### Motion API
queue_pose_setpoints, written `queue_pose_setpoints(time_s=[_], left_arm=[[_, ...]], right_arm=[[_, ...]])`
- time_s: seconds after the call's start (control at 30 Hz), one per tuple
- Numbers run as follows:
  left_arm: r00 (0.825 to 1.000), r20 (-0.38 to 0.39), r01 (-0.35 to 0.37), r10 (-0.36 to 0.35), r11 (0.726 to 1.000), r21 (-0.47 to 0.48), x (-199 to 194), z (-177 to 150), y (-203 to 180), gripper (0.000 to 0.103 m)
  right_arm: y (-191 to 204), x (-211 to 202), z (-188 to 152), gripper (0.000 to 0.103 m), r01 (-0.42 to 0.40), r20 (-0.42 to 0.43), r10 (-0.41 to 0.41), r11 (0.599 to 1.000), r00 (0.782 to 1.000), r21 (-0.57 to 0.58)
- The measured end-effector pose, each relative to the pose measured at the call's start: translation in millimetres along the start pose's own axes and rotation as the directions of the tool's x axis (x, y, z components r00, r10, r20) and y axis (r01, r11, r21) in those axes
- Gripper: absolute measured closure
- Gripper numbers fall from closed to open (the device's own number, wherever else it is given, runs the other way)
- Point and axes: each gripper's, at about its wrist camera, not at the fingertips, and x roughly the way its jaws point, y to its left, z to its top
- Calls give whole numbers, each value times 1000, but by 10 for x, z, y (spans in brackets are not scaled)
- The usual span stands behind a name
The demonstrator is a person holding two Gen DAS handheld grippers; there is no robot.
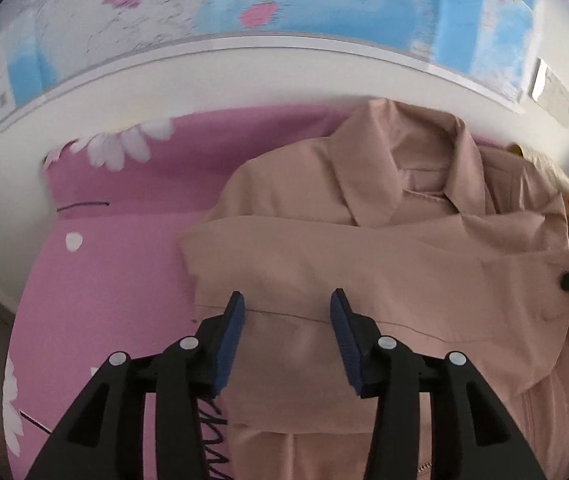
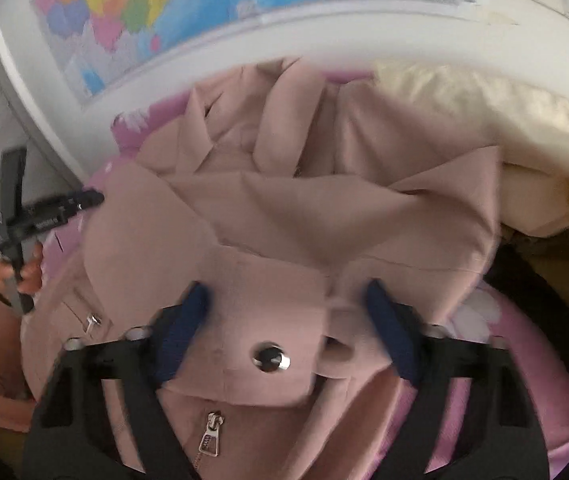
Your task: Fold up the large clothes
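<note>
Folding the pink jacket (image 1: 364, 248) on the bed (image 1: 104, 264), both claws (image 1: 286, 308) (image 2: 284, 300) apart and empty; next needing a hem grip.

Right claw (image 2: 286, 308) straddling pink jacket (image 2: 284, 216) cuff.

Home bedroom, pink floral bedsheet (image 1: 96, 288), wall map (image 1: 284, 4), pillow (image 2: 504, 120)

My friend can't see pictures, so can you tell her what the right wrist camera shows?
A dusty-pink jacket lies rumpled on a pink flowered bedsheet, with the right claw open above its cuff and silver snap button. A zipper pull shows below, cream bedding at right, and a colourful wall map behind.
</note>
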Motion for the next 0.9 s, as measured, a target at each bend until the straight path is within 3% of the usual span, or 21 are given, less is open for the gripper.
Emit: queue_pose_setpoints(time_s=[0.03,0.1,0.17,0.23,0.27,0.3,0.33,0.37,0.4,0.43,0.5,0.63,0.7,0.77,0.83,0.9], left_arm=[[1000,1,-12,12,1000,11,10,-1,-41,60],[1000,-4,-20,21,1000,16,41,8,-91,60],[1000,0,3,-3,1000,-6,32,38,-87,60],[1000,21,16,-16,1000,-26,9,87,-83,60],[999,34,28,-27,999,-33,1,114,-99,60],[999,34,37,-36,999,-32,12,129,-120,60],[999,25,38,-37,999,-29,41,138,-143,60],[1000,9,24,-24,999,-26,92,137,-169,60],[1000,0,22,-22,1000,-20,135,127,-185,60],[1000,-8,14,-14,1000,-12,176,115,-193,60],[999,-22,-26,26,1000,-6,245,95,-181,60],[998,-38,-42,41,999,-26,275,68,-86,60],[997,-42,-71,70,997,-19,282,54,-53,60],[996,-49,-77,75,997,-30,291,40,-15,60],[996,-51,-73,71,997,-33,299,28,3,59],[996,-51,-75,73,997,-37,296,24,5,59]], right_arm=[[33,33,13,79,-24,-12,24,1000,1000,-2],[103,-37,57,85,2,15,-2,1000,1000,-22],[203,-219,179,86,75,95,-70,995,993,-59],[233,-350,313,85,181,166,-171,982,971,-48],[243,-388,385,83,239,203,-226,970,953,-42],[224,-350,449,72,305,208,-293,952,933,-27],[199,-285,479,63,319,186,-309,947,933,-27],[142,-133,511,59,308,117,-302,951,946,-36],[95,9,519,50,308,62,-306,951,950,-37],[55,135,495,47,360,36,-359,932,933,-33],[43,215,452,45,391,29,-390,919,920,-48],[61,-68,364,28,376,122,-375,927,919,15],[143,-310,276,26,387,208,-382,922,901,17],[231,-427,163,36,374,255,-359,927,898,-14],[313,-355,101,64,377,230,-351,923,907,-78],[337,-105,71,79,398,166,-374,906,912,-145]])
